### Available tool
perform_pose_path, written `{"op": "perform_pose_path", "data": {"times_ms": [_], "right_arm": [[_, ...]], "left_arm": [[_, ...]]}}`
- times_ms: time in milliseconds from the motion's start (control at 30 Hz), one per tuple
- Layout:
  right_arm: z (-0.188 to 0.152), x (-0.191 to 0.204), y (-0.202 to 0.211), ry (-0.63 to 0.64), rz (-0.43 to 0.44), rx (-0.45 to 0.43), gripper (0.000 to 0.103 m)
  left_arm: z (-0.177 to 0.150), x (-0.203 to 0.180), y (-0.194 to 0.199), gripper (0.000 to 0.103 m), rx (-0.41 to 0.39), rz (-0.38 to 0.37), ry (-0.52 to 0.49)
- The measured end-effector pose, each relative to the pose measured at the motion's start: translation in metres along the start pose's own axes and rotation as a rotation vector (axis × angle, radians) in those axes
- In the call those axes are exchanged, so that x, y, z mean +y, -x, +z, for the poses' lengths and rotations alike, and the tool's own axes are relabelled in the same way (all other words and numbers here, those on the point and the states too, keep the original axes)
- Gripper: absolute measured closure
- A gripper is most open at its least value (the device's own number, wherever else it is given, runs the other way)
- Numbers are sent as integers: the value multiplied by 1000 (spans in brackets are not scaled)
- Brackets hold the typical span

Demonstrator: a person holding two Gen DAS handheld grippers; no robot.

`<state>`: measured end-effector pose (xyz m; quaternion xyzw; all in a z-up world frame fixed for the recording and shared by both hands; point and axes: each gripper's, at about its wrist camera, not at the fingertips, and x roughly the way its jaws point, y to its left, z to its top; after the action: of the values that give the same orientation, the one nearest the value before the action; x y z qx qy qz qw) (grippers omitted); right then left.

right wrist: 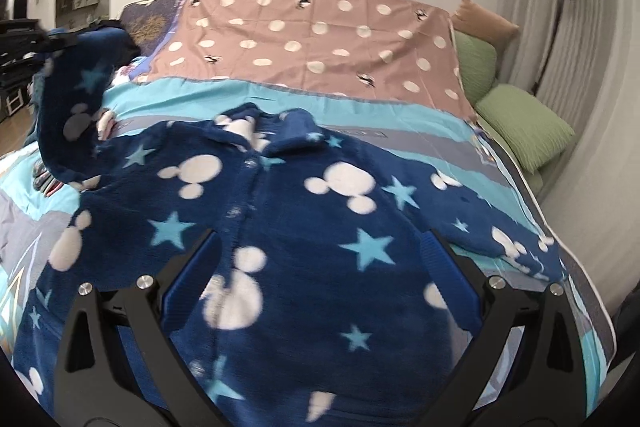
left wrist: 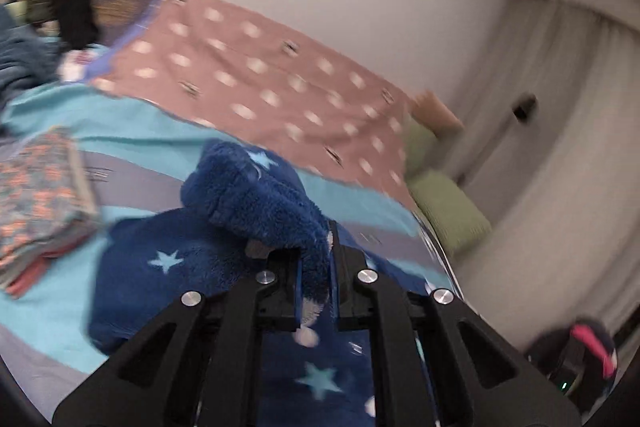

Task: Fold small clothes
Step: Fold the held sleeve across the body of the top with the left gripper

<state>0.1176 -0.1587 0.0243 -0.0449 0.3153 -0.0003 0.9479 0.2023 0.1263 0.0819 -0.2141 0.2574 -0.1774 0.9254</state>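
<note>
Sleeve (left wrist: 260, 195) in left hand-held gripper (left wrist: 314, 291)

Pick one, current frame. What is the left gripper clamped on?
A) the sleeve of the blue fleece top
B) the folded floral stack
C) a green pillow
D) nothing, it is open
A: the left gripper has its fingers closed on the fuzzy cuff of the blue fleece top, lifting that sleeve off the bed, while the right gripper hangs open above the garment.

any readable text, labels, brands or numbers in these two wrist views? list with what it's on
None readable.
Bedsheet: small dark marks on the grey stripe, too blurred to read.
Blue fleece garment: only stars and mouse-head shapes, no lettering.
Folded clothes stack: pattern only.
</note>
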Motion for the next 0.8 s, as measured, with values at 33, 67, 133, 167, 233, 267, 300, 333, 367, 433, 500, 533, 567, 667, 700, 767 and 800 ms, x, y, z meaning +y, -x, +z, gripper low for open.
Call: {"op": "perform_pose_path", "data": {"times_ms": [33,67,133,167,233,267,300,333,367,433,500,533,567,667,700,767,800], "right_arm": [[-1,-10,-1,-24,-2,12,2],[-3,-16,-1,-40,-1,21,2],[-6,-31,-3,-74,4,45,2],[-7,-39,-5,-93,10,65,2],[-11,-49,-8,-111,33,93,2],[-13,-55,-11,-126,58,116,2],[-15,-59,-15,-142,82,138,2],[-16,-61,-18,-155,99,157,2],[-18,-63,-24,-174,125,188,2],[-17,-61,-39,-210,203,245,3],[-13,-56,-49,-241,271,279,7],[-12,-53,-52,-248,295,284,8],[-8,-49,-57,-254,337,283,8],[4,-32,-72,-215,399,269,8],[8,-25,-77,-194,410,271,8],[16,-10,-94,-144,447,297,8],[20,-4,-102,-126,461,309,8]], "left_arm": [[-10,-19,-22,93,50,-20,-39],[-20,-33,-41,93,94,-28,-73],[-50,-52,-77,86,194,-28,-127],[-65,-58,-90,79,243,-24,-147],[-89,-66,-103,69,308,13,-194],[-97,-69,-101,65,316,28,-218],[-103,-73,-94,63,312,34,-236],[-112,-72,-80,62,302,44,-264],[-114,-70,-71,56,292,63,-286],[-109,-52,-50,46,251,138,-312],[-107,-38,-36,42,212,213,-318],[-106,-28,-21,39,189,268,-308],[-104,-17,-14,34,177,303,-295],[-98,24,2,32,171,418,-231],[-97,37,3,32,178,460,-211],[-96,60,2,32,202,513,-174],[-96,70,-1,32,219,532,-162]]}}
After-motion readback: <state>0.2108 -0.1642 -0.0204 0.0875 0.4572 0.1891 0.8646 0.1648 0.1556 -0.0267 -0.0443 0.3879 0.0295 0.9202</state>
